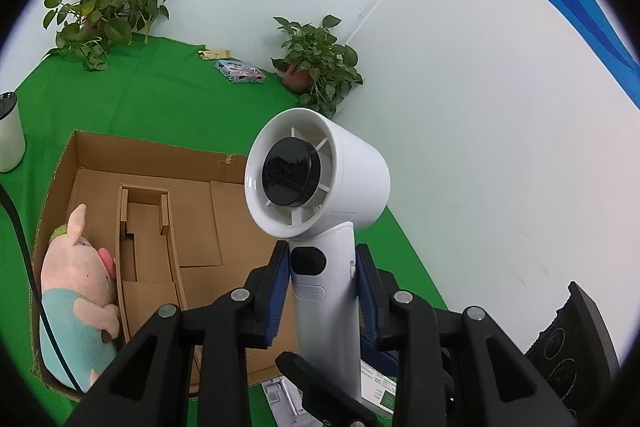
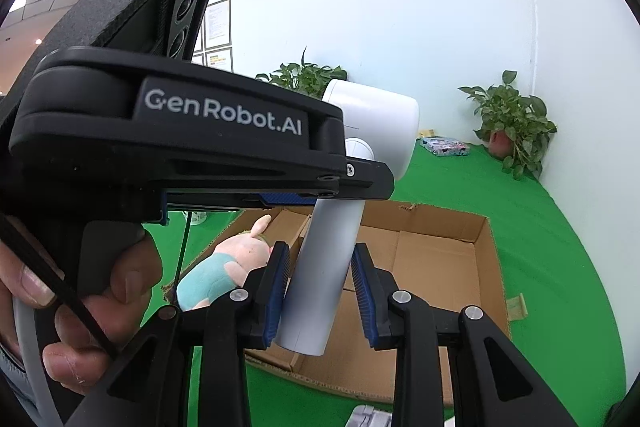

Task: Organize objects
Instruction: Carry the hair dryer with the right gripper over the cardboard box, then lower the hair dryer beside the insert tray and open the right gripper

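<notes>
A white handheld fan hangs in the air above an open cardboard box, its round head facing the left wrist camera. My left gripper is shut on the fan's handle just under the head, blue pads pressing both sides. In the right wrist view my right gripper is shut on the lower part of the tilted handle of the fan. The left gripper crosses just above it, held by a hand. A plush pig lies in the box's left end, and the plush pig shows behind the handle.
Green cloth covers the table up to a white wall corner. Two potted plants and a colourful packet stand at the back. A white cylinder and a black cable are at left. The box has a cardboard insert.
</notes>
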Available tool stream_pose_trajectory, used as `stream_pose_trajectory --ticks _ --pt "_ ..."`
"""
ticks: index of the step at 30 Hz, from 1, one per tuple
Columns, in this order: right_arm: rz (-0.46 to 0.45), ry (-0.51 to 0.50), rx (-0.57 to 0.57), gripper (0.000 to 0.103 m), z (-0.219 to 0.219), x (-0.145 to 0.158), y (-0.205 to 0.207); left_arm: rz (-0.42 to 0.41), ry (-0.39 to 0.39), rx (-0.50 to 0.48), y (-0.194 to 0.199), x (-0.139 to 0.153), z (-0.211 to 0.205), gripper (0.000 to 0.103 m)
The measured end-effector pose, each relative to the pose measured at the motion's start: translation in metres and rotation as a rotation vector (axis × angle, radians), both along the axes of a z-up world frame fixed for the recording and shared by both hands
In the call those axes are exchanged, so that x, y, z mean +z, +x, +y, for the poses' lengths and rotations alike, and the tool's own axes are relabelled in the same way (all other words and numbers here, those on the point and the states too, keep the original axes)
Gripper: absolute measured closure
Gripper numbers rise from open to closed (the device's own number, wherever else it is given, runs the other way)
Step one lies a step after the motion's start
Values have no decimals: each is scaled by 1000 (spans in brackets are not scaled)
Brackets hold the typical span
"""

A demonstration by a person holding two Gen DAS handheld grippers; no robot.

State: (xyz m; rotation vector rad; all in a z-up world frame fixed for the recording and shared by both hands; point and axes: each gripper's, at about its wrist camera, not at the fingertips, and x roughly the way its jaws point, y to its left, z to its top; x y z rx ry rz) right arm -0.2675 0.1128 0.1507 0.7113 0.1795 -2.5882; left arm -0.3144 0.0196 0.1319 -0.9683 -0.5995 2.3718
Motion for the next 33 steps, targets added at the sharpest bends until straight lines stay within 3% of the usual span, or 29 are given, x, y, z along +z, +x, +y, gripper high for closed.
stream_pose_trajectory --ticks 7,17,19,28,33 --pt "-85 -7 36 72 -12 -21 -43 -74 -7 17 -39 -40 -9 73" --pt "-286 -40 50 72 -14 -97 -90 -252 -55 31 -77 -113 -5 73" --pt "-348 -92 58 72 -7 -110 -100 -274 -72 30 -81 -123 0 73" --pt "-504 -153 71 72 4 -159 -126 -406 -198 30 -93 -163 21 73" --pt "-574 -159 58 74 7 -184 -133 -463 -211 19 -92 -181 27 73"
